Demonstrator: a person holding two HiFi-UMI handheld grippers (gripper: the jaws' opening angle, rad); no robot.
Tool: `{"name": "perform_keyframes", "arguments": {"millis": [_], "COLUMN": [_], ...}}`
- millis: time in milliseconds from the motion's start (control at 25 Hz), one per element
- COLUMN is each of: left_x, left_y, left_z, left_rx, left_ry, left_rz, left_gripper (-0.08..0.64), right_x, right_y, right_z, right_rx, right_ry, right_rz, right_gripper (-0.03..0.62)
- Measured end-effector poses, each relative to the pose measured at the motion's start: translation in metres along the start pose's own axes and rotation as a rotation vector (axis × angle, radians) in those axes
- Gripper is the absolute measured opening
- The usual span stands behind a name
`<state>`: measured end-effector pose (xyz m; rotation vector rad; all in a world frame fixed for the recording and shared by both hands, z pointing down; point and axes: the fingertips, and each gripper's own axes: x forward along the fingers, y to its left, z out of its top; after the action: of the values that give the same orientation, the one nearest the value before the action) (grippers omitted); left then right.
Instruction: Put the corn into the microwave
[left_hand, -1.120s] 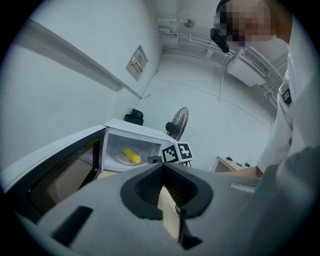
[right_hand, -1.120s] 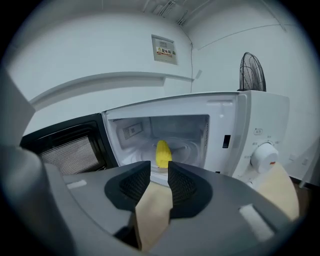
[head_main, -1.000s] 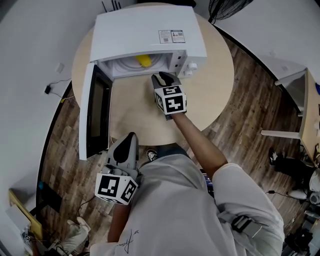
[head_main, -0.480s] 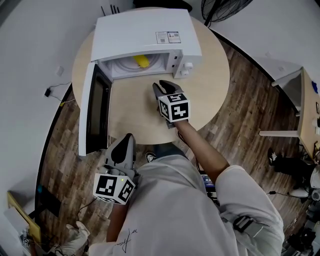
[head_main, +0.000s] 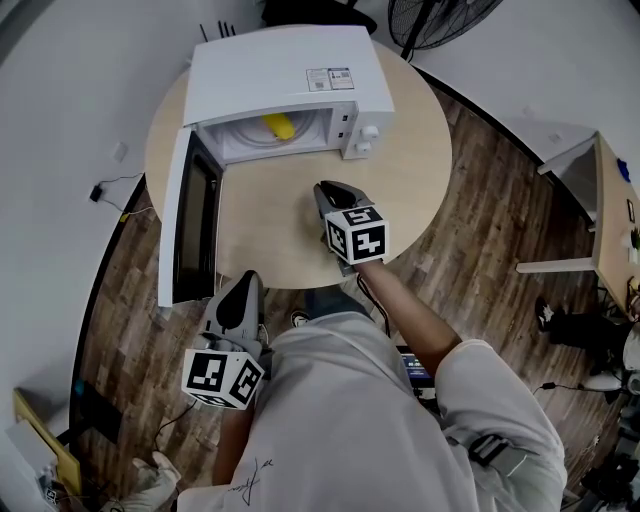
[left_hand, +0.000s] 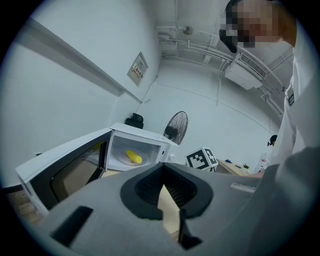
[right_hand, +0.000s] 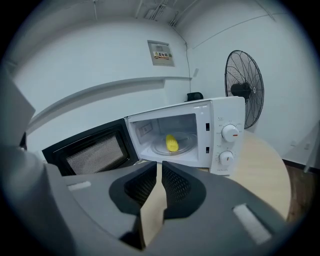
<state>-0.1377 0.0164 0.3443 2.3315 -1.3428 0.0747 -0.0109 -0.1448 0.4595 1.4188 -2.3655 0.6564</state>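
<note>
The yellow corn (head_main: 279, 127) lies on the glass turntable inside the white microwave (head_main: 290, 70), whose door (head_main: 185, 225) hangs open to the left. In the gripper views the corn (left_hand: 133, 157) (right_hand: 171, 143) rests alone in the cavity. My right gripper (head_main: 330, 188) hovers over the table in front of the microwave, well apart from the corn. Its jaws have just been closing and stand almost together, with nothing between them (right_hand: 159, 165). My left gripper (head_main: 245, 285) is near the table's front edge by the door, shut and empty (left_hand: 162, 172).
The round wooden table (head_main: 410, 190) carries the microwave at its back. A black standing fan (head_main: 440, 20) is behind the table on the right. A desk edge (head_main: 610, 200) lies at the far right, with wood floor all round.
The right gripper has drawn back from the microwave's mouth toward the person, and its jaws have narrowed. The left gripper slipped slightly back too. The corn stays on the turntable.
</note>
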Motion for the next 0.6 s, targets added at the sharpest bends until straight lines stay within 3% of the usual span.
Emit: {"name": "perform_keyframes", "arguments": {"millis": [600], "left_x": [-0.017], "left_y": [-0.002], "left_z": [-0.01], "left_rx": [-0.006], "left_ry": [0.0], "left_rz": [0.0], "left_gripper": [-0.009], "right_x": [-0.053], "right_y": [0.015], "right_z": [-0.013], "right_rx": [0.019], "right_ry": [-0.016], "right_rz": [0.013], "right_gripper": [0.012]}}
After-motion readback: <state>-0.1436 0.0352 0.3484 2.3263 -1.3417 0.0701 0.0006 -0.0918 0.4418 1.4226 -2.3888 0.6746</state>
